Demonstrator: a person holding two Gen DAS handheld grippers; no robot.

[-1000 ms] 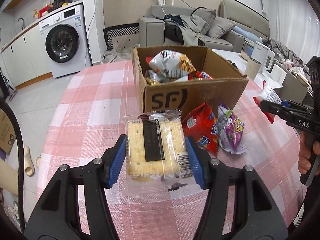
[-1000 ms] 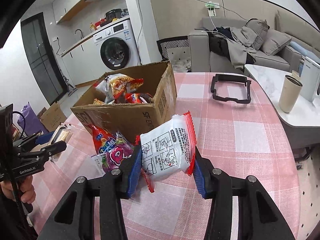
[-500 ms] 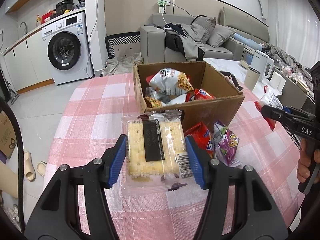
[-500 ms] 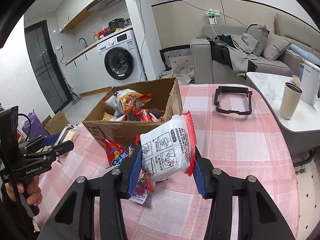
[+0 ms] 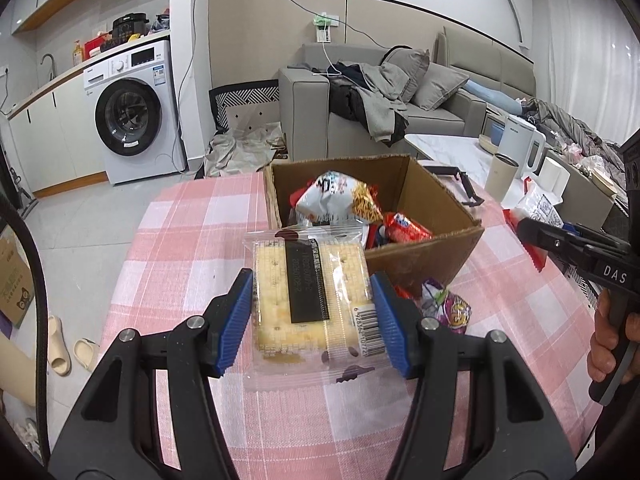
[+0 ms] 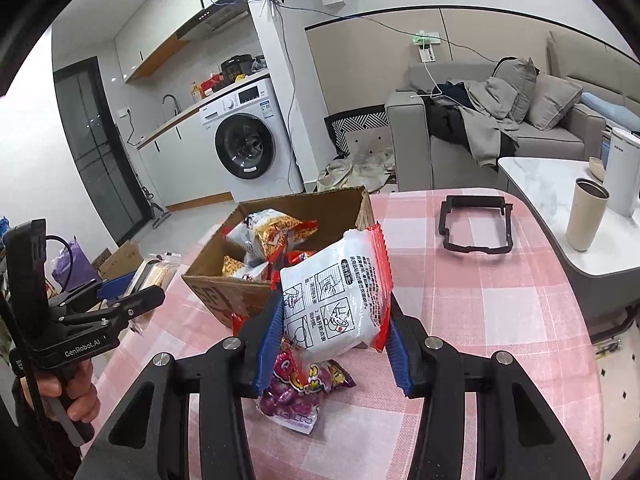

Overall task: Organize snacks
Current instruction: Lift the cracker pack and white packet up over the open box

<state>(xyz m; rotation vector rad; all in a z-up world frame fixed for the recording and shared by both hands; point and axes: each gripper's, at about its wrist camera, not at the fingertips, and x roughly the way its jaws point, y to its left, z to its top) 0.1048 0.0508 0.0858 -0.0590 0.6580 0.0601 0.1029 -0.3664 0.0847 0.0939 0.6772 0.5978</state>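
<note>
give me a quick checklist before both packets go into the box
1. Left gripper has its packet: ok, blue pads press both sides of the cracker packet.
2. Right gripper has its packet: ok, shut on the white and red noodle packet, which hangs tilted.
3. Both packets clear of the table: ok, each is held above the checked cloth.
4. Cardboard box open on top: ok, no flap covers it.
5. Room inside the box: cannot tell, snack bags already fill the near side.
6. Loose packets: not ok, the purple bag lies outside the box.
</note>
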